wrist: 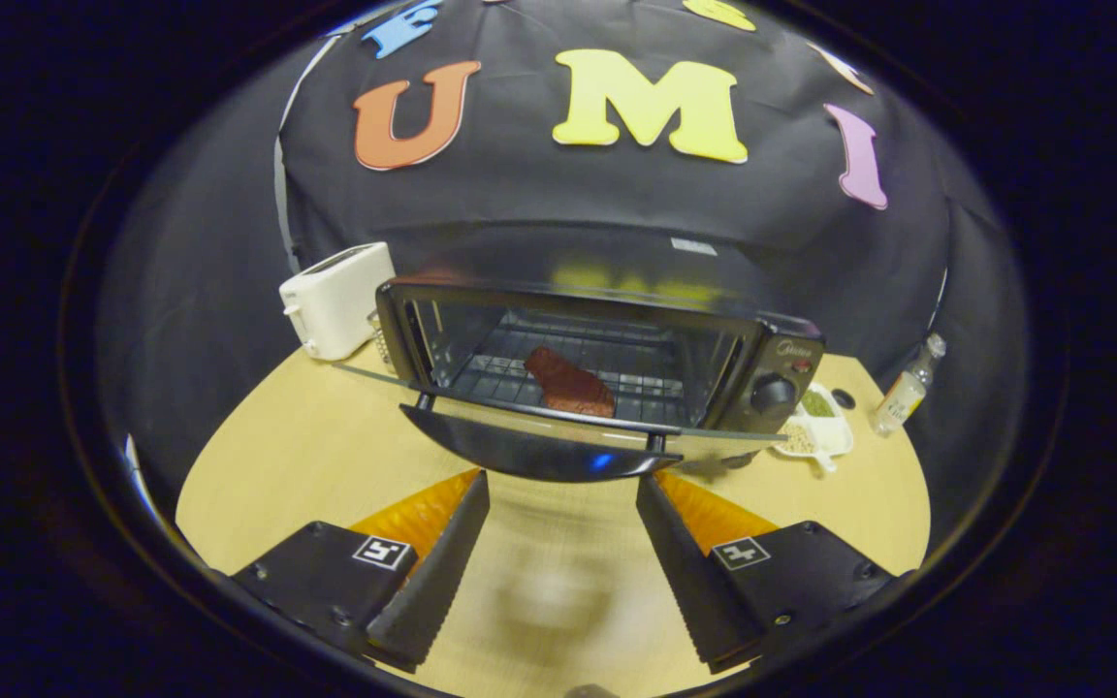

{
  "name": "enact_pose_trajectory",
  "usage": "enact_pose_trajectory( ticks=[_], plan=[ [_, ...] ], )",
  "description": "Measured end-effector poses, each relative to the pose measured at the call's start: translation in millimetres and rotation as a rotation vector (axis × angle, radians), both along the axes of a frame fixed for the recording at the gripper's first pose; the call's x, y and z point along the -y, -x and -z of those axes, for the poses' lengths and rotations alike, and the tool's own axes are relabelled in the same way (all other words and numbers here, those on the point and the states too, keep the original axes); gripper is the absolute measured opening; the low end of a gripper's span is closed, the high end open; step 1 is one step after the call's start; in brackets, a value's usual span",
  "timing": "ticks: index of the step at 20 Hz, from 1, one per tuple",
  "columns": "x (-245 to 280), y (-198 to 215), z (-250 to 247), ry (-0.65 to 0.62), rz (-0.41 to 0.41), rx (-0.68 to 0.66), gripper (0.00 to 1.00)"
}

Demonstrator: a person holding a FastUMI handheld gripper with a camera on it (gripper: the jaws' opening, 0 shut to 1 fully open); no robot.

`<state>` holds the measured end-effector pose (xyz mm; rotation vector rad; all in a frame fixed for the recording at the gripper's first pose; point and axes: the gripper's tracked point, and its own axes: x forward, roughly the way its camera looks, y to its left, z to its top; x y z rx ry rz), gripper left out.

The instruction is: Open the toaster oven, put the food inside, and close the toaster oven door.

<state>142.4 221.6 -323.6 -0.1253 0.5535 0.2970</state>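
Note:
A black toaster oven [772, 364] stands on the wooden table just beyond my fingers, its glass door [558, 427] swung down flat toward me. The door's dark curved handle [539, 454] lies right ahead of the fingertips. On the wire rack inside rests a reddish-brown piece of food [568, 383], a little left of the middle. My gripper [563, 480] is open, its jaws spread wide with nothing between them, just short of the handle and slightly below it.
A white pop-up toaster [335, 299] stands left of the oven at the table's back. To the oven's right sit a small white dish of seasonings [818, 427] and a clear bottle [906, 388]. Bare tabletop [326, 456] lies under and left of the fingers.

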Motion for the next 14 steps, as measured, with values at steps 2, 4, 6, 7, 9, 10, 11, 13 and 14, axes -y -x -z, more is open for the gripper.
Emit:
enact_pose_trajectory(
  ticks=[2, 4, 6, 7, 9, 10, 11, 13, 14],
  plan=[
    [3, 3, -2, -0.007, 0.004, -0.001, 0.98],
    [10, 7, -2, -0.017, 0.017, -0.011, 0.98],
    [18, 11, -5, -0.026, 0.031, -0.012, 0.98],
    [22, 14, -7, -0.03, 0.039, -0.01, 0.98],
    [36, 20, -13, -0.034, 0.058, 0.001, 0.98],
    [44, 23, -18, -0.037, 0.071, 0.007, 0.98],
    [51, 29, -24, -0.043, 0.08, 0.014, 0.98],
    [70, 39, -40, -0.048, 0.1, 0.04, 0.98],
    [81, 46, -52, -0.049, 0.11, 0.061, 0.98]
  ],
)
